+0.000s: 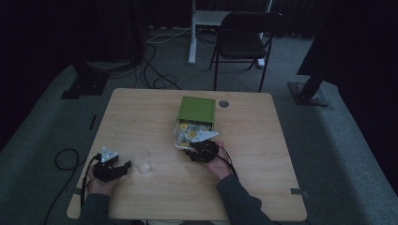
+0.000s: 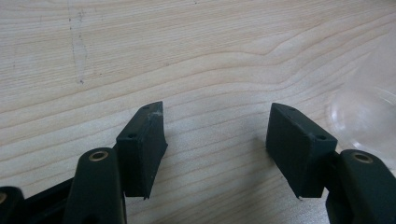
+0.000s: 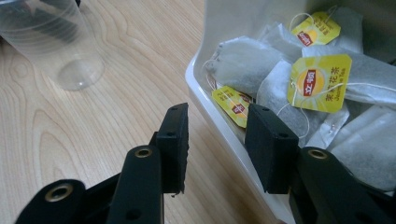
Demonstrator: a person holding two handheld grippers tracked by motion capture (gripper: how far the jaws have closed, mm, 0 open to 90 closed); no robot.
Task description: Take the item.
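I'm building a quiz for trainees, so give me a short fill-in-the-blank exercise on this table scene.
1. The white box holds tea bags with ____ paper tags.
2. The clear plastic cup stands on the table nearest the ____ tool.
3. The box's green lid is ____.
4. The right tool straddles the box's ____.

Missing words: yellow; left; open; rim
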